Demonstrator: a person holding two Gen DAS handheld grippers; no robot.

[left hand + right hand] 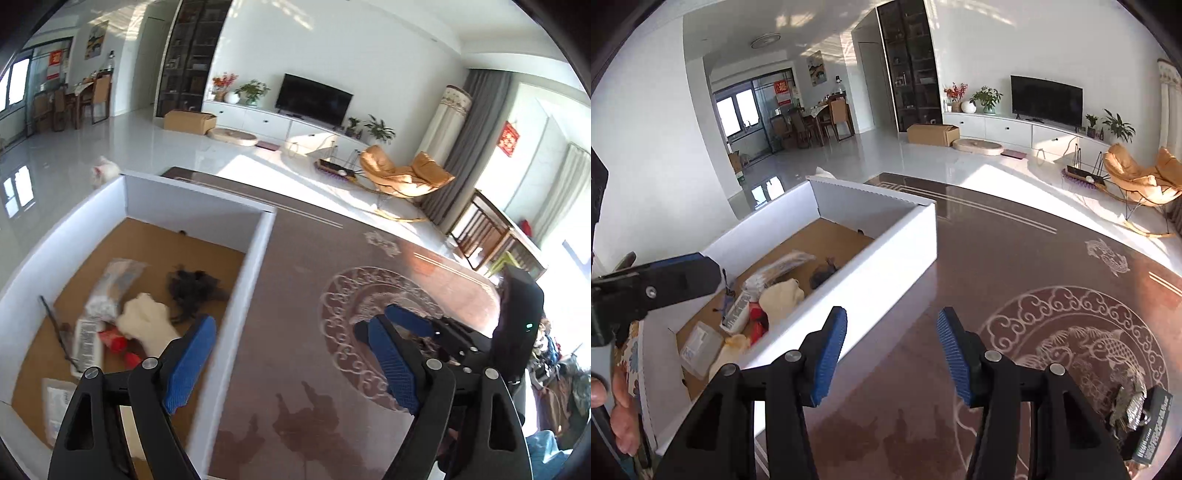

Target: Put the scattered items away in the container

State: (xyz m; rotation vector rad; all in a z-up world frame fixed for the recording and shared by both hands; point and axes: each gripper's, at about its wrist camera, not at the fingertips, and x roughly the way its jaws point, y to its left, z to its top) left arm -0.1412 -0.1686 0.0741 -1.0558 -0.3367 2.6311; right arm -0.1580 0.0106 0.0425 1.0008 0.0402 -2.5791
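A home living room: television [1046,99], lounge chair [1141,177], dining table [816,114], houseplants [986,96].

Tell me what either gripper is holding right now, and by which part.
Nothing. The left gripper and right gripper are both open with bare fingers; a dark item lies loose on the table.

The left gripper [291,354] is black with blue ribbed pads; the right gripper [892,350] has the same black frame and blue pads. Left of both sets of jaws, the box [894,236] is white outside with a plain brown cardboard floor. Inside it lie a cream paw-shaped toy [147,317], a dark grey tuft [192,288] and a red piece [116,338]. Under and right of the jaws, the table [997,258] is glossy reddish brown with a pale fish medallion [1082,347] ringed by cloud scrolls.
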